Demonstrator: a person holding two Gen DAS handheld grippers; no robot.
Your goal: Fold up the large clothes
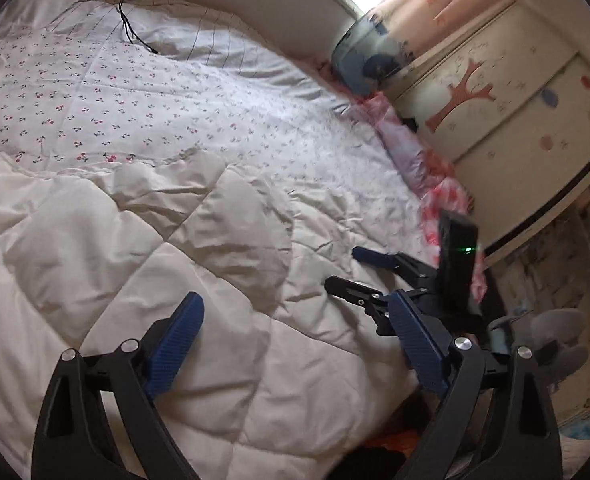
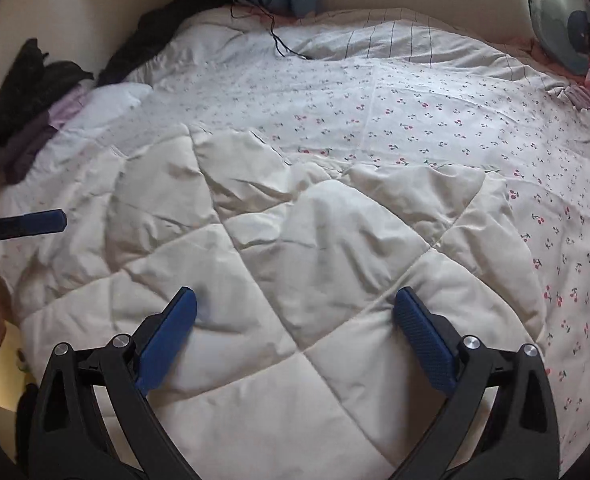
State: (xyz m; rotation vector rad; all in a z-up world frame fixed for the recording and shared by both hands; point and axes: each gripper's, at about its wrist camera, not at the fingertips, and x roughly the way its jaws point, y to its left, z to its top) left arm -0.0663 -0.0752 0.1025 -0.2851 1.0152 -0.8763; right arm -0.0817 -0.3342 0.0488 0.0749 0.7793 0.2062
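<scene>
A large quilt lies spread over the bed. Its cream quilted side (image 1: 143,240) (image 2: 295,240) is folded over the cherry-print side (image 1: 135,92) (image 2: 435,112). My left gripper (image 1: 295,308) hovers open above the cream fold, with nothing between its blue pads. My right gripper (image 2: 295,300) is open too, above the same cream part and holding nothing. In the left wrist view the right gripper (image 1: 343,268) shows at the right, near the bed's edge. One blue finger of the left gripper (image 2: 51,220) pokes in from the left edge of the right wrist view.
A black cable (image 1: 131,28) (image 2: 279,40) trails over the quilt's far end. Blue patterned pillows (image 1: 359,60) (image 2: 567,20) sit against the headboard wall. Dark clothes (image 2: 35,80) are piled at the bed's left side. A cream wardrobe (image 1: 495,100) stands beside the pink sheet edge (image 1: 435,176).
</scene>
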